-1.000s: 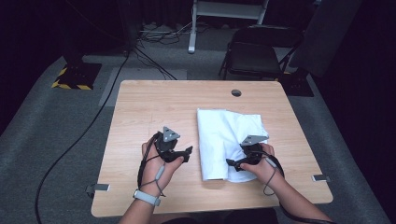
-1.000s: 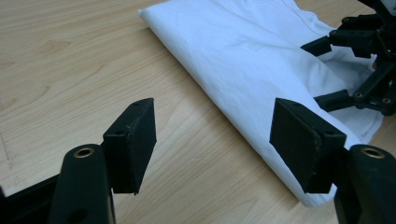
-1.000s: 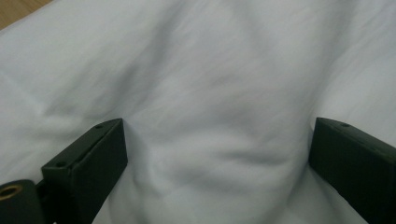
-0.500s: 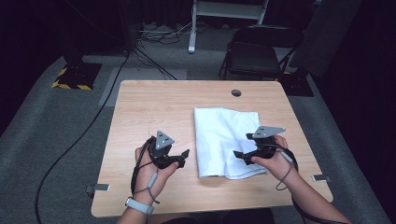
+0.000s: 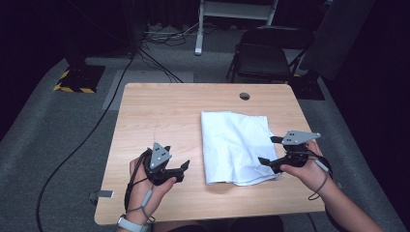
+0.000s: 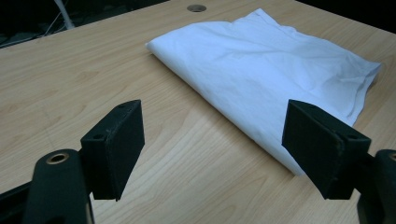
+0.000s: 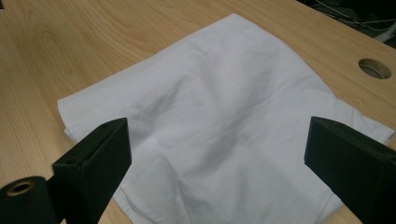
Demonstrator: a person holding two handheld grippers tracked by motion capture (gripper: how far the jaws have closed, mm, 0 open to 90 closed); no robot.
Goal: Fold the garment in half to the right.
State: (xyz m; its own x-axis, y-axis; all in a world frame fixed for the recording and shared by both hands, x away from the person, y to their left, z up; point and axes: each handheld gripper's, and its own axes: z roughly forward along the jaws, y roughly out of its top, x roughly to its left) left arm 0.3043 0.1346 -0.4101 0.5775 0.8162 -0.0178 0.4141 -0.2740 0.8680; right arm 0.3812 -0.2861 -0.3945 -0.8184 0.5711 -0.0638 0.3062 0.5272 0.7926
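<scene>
A folded white cloth (image 5: 237, 147) lies flat on the right half of the wooden surface (image 5: 164, 111) (near the cable hole (image 5: 244, 96)). The left tongs (image 5: 183, 166) have just been opening and stand wide over bare wood, nothing between them. The right tongs (image 5: 268, 150) gape wide at the cloth's right edge, empty.

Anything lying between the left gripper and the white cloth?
Nothing: bare wood of the table separates the left gripper from the cloth, seen in the high view.

Left hand-held gripper (image 5: 185, 166) jaws just opening, empty; right hand-held gripper (image 5: 269, 151) seemingly wide open.
</scene>
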